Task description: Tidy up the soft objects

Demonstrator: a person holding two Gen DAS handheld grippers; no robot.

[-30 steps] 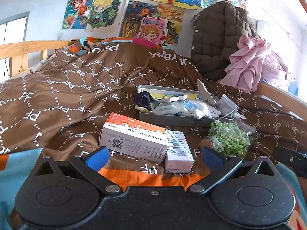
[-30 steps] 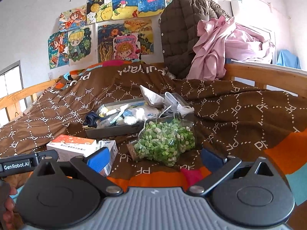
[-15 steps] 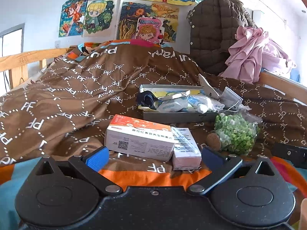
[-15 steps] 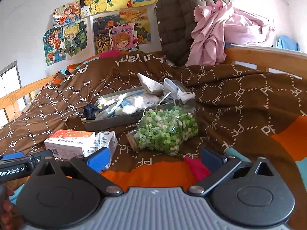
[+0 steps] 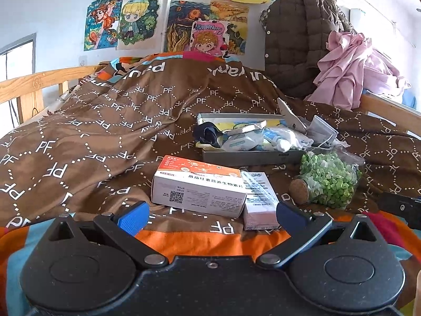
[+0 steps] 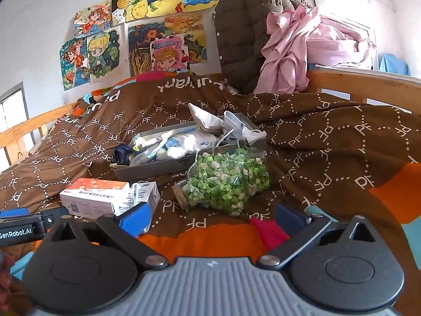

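A grey shallow box lies on the brown bed cover, filled with soft items: a dark blue sock, white tissue packs and pale cloths. In front of it lie an orange-and-white carton, a small white carton and a corked glass jar of green pieces. My left gripper stands open just short of the two cartons. My right gripper stands open just short of the jar. Neither holds anything.
Wooden bed rails run along both sides. A brown quilted jacket and pink clothes hang over the far right rail. Drawings cover the back wall. The left gripper's body shows at the right wrist view's left edge.
Both grippers have shifted a little closer over the bed, so the cartons and jar sit slightly nearer and lower. Both stay open; nothing on the bed has moved.
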